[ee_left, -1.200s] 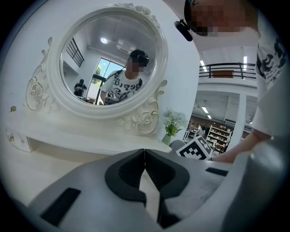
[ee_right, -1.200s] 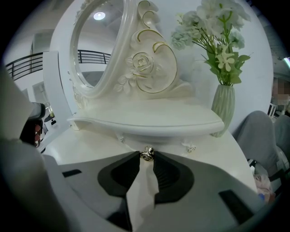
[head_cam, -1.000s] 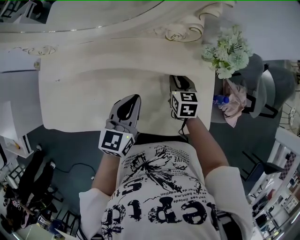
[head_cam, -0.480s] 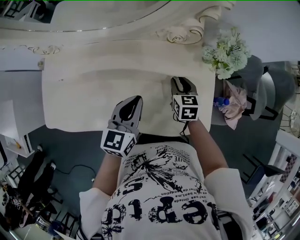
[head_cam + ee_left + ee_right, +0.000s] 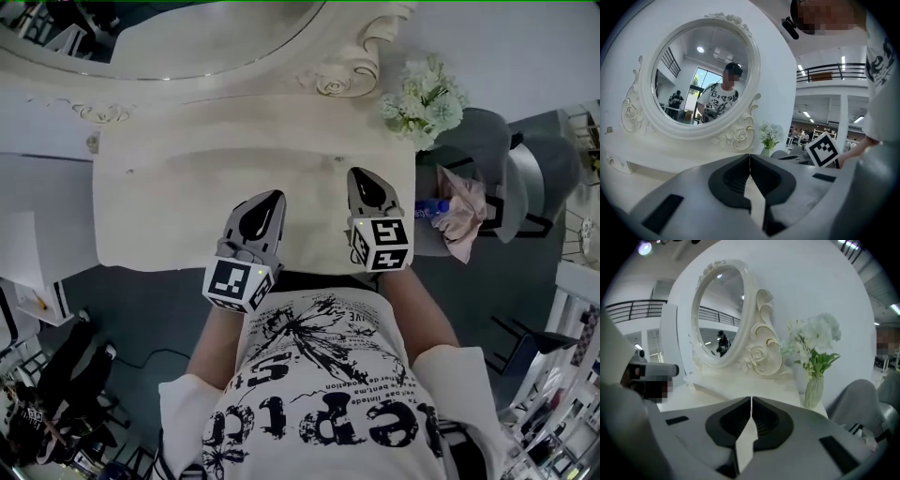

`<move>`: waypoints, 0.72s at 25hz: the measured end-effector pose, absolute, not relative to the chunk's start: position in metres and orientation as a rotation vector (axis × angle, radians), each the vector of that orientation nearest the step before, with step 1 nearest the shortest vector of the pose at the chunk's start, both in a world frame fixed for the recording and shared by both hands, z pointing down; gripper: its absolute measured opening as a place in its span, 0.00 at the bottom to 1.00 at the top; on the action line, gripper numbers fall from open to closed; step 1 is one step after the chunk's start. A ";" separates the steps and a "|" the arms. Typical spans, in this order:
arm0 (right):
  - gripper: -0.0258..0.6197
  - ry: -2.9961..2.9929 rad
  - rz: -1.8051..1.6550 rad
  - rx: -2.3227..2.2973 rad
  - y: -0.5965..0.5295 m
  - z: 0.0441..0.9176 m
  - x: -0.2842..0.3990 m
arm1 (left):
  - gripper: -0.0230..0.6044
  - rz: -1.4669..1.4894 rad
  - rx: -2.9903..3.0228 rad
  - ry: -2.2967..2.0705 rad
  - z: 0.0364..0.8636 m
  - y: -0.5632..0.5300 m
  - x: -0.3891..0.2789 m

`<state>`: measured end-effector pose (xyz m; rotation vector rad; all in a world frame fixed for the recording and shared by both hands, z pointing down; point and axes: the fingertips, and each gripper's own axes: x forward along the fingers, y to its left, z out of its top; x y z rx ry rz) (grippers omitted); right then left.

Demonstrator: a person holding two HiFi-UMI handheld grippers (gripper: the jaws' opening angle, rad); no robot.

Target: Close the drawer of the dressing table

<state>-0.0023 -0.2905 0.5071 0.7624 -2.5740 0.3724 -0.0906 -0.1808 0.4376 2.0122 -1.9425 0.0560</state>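
The cream dressing table (image 5: 178, 202) fills the head view, and its front edge runs just ahead of the person's shirt. No drawer front shows in any view. My left gripper (image 5: 267, 199) hovers over the table's front middle, its tips meeting with nothing between them (image 5: 750, 157). My right gripper (image 5: 362, 174) hovers over the front right part. Its jaws are closing, the tips touch (image 5: 751, 400), and nothing is between them. Both grippers point toward the oval mirror (image 5: 701, 77).
The carved mirror frame (image 5: 759, 343) rises at the back of the table. A vase of white flowers (image 5: 422, 98) stands at the back right corner. Right of the table is a grey chair (image 5: 525, 178) with a pink cloth (image 5: 461, 211) and a blue bottle (image 5: 429, 208).
My right gripper has drawn back toward the person and come up off the table's front right. My left gripper has lifted slightly and stays over the front middle.
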 end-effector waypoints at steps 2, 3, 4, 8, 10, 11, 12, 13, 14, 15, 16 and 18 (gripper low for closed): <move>0.07 -2.632 0.389 0.767 -0.289 0.483 0.002 | 0.07 0.028 2.029 -1.951 0.425 -0.181 -0.088; 0.07 -2.659 0.377 0.764 -0.288 0.471 0.004 | 0.07 0.003 2.036 -1.954 0.417 -0.182 -0.086; 0.07 -2.686 0.356 0.758 -0.287 0.459 0.006 | 0.07 -0.025 2.044 -1.958 0.409 -0.182 -0.085; 0.07 -2.802 0.258 0.723 -0.277 0.411 0.011 | 0.07 -0.076 2.083 -1.995 0.379 -0.183 -0.081; 0.07 -2.860 0.226 0.702 -0.270 0.389 0.013 | 0.07 -0.096 2.096 -2.012 0.366 -0.181 -0.080; 0.07 -2.884 0.205 0.693 -0.266 0.379 0.015 | 0.07 -0.103 2.100 -2.023 0.359 -0.179 -0.080; 0.07 -2.905 0.182 0.687 -0.262 0.370 0.017 | 0.07 -0.104 2.103 -2.036 0.354 -0.177 -0.079; 0.07 -2.923 0.159 0.681 -0.258 0.363 0.019 | 0.07 -0.100 2.106 -2.051 0.349 -0.175 -0.079; 0.07 -2.939 0.143 0.677 -0.255 0.356 0.020 | 0.07 -0.092 2.108 -2.065 0.346 -0.173 -0.080; 0.07 -2.953 0.134 0.673 -0.252 0.351 0.022 | 0.07 -0.082 2.111 -2.078 0.344 -0.171 -0.080; 0.07 -2.964 0.131 0.670 -0.250 0.348 0.023 | 0.07 -0.072 2.112 -2.088 0.342 -0.170 -0.080; 0.07 -2.977 0.125 0.666 -0.246 0.344 0.026 | 0.07 -0.055 2.113 -2.101 0.341 -0.167 -0.079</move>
